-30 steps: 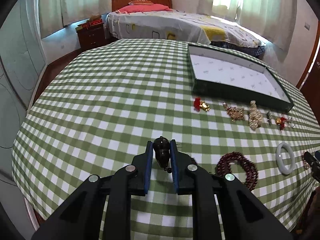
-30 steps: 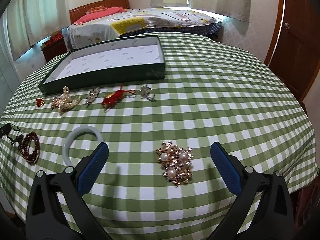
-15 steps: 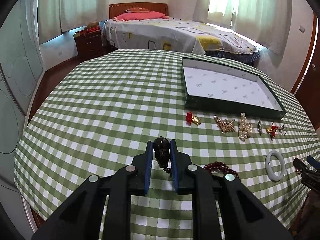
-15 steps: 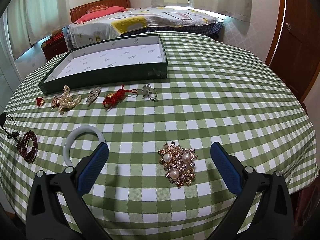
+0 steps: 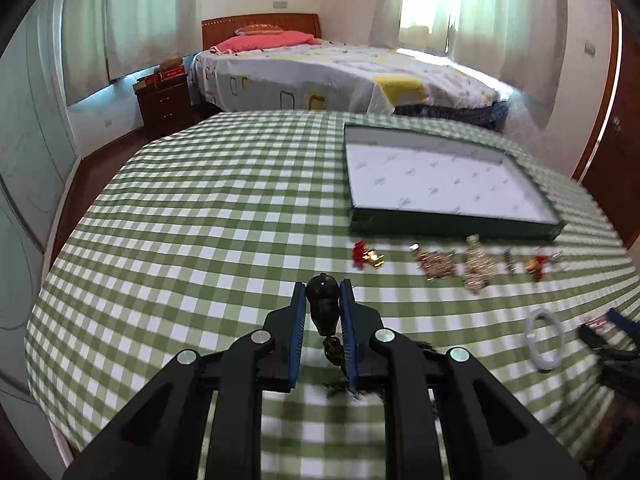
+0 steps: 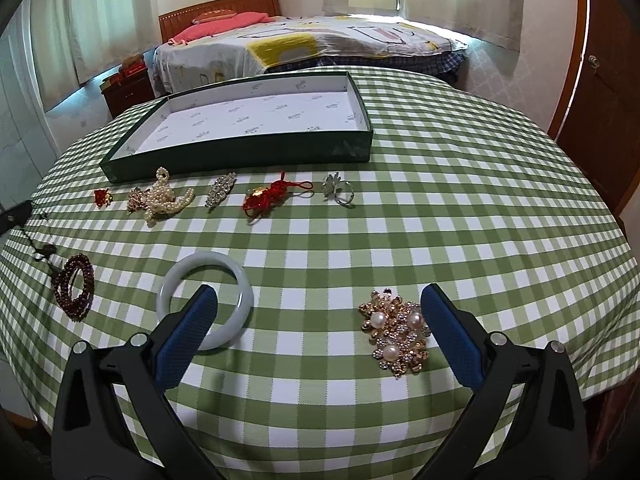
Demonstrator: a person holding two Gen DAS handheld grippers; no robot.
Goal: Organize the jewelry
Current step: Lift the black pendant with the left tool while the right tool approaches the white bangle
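My left gripper (image 5: 323,300) is shut on a dark carved bead pendant (image 5: 324,306), held above the checked table with its cord hanging below. The dark red bead bracelet (image 6: 74,286) lies at the table's left. The green tray with a white lining (image 5: 440,180) (image 6: 256,120) stands beyond a row of small pieces: a red charm (image 5: 364,256), a pearl brooch (image 6: 164,200), a rhinestone pin (image 6: 221,189), a red knot (image 6: 272,196), a silver ring (image 6: 339,192). My right gripper (image 6: 316,316) is open above the table, between a white jade bangle (image 6: 205,300) and a gold pearl brooch (image 6: 394,332).
The round table with a green checked cloth (image 6: 460,200) drops off close behind both grippers. A bed (image 5: 340,76) and a nightstand (image 5: 164,100) stand beyond the table. A wooden door (image 6: 600,80) is at the right.
My left gripper has risen with the pendant, drawing up and away from the table; the bracelet has slipped under its fingers in view. My right gripper has stayed almost still.
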